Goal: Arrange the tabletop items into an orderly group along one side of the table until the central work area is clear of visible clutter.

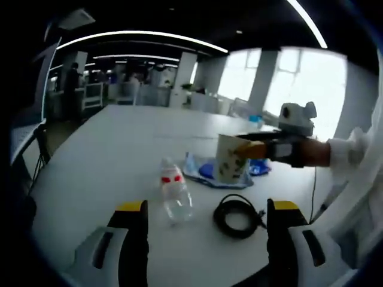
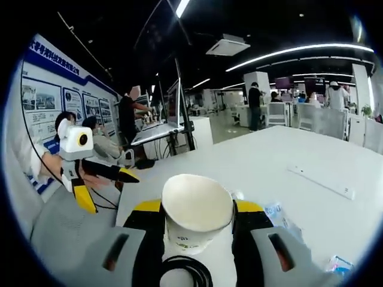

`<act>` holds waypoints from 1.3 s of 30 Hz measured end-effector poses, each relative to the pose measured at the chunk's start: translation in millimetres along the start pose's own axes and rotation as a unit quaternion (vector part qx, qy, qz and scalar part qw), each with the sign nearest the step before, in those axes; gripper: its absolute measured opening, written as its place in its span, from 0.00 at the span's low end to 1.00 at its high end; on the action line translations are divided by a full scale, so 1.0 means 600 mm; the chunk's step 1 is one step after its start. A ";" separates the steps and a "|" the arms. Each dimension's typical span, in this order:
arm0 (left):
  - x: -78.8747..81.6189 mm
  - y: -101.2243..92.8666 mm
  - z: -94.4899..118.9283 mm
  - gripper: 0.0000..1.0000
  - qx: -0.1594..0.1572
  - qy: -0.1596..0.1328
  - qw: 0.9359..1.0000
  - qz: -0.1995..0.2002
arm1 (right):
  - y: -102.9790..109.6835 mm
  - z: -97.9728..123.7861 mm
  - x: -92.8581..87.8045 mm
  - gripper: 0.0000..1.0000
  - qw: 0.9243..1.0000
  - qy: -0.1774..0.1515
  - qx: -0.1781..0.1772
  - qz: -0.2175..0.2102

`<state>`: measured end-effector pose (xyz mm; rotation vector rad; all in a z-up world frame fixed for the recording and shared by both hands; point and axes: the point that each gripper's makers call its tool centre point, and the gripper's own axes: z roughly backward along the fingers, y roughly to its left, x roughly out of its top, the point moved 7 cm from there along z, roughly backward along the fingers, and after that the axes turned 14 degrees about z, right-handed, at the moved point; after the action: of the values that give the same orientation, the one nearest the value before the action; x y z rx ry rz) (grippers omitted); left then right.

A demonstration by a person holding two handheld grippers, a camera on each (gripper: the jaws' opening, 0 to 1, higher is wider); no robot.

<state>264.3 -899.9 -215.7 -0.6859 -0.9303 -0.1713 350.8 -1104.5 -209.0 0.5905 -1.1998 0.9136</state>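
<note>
My right claw (image 2: 197,224) clamps the paper cup (image 2: 196,210) above the worktop (image 1: 119,143); left claw (image 1: 206,239) apart near the bottle (image 1: 175,191). I should carry it level, clearing the cable (image 1: 238,216).

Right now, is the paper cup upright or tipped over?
Upright: the paper cup shows its open mouth upward between the right gripper jaws.

A white paper cup (image 2: 196,210) with green marks stands upright, held up. A clear water bottle (image 1: 174,190) with a red label stands near a coiled black cable (image 1: 238,216). Blue plastic wrappers (image 1: 209,170) lie behind.
</note>
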 end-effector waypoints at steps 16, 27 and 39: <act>0.001 0.014 0.010 0.76 0.020 -0.011 1.000 0.021 | -0.012 -0.053 -0.040 0.42 0.998 0.009 -0.036 0.051; 0.006 0.024 0.023 0.77 0.030 -0.026 0.999 0.035 | -0.012 -0.076 -0.072 0.41 0.997 0.025 -0.036 0.067; -0.001 0.028 0.020 0.76 0.034 -0.030 0.998 0.051 | -0.001 -0.074 -0.097 0.41 0.996 0.043 -0.027 0.079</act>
<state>262.6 -879.6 -219.0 -0.6771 -0.9529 -0.0287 369.6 -1085.5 -277.5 0.4138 -1.2010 1.0262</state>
